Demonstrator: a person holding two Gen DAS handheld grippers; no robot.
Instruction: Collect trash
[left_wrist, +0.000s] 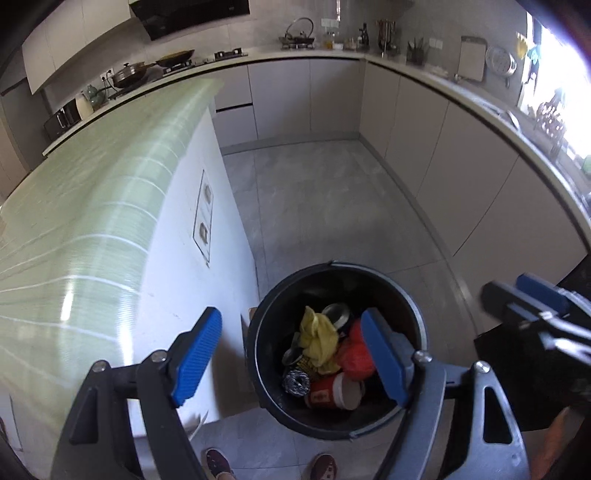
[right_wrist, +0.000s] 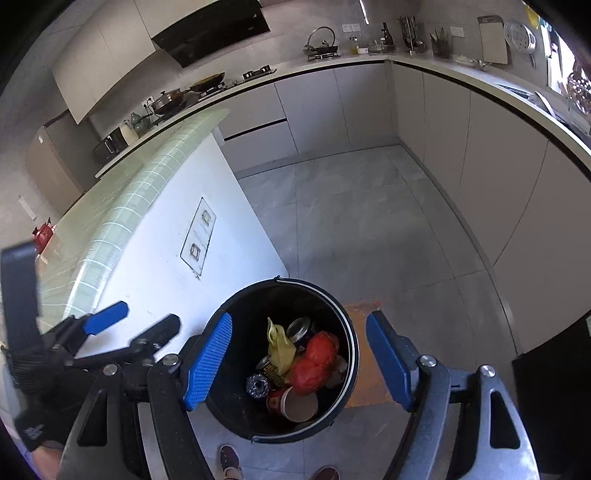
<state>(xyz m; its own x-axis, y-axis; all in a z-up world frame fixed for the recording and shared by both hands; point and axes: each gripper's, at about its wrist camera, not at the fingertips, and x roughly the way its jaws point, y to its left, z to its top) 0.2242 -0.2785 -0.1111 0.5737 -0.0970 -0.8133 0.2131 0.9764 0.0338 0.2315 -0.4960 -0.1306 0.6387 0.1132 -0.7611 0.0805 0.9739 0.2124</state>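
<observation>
Both my left gripper (left_wrist: 291, 360) and right gripper (right_wrist: 299, 360) hang with jaws apart and empty above the round black plastic bin (left_wrist: 334, 428), which stands on the grey floor just right of the white counter end (left_wrist: 184, 236). I'd lift both clear without clipping the rim.

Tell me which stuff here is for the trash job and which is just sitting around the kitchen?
For the trash job:
- black bin
- yellow rag
- red bag
- paper cup
- metal scourer
- tin can
- left gripper and right gripper, both open and empty

Just lying about:
- kettle
- pans
- cutting board
- green tiled counter
</observation>
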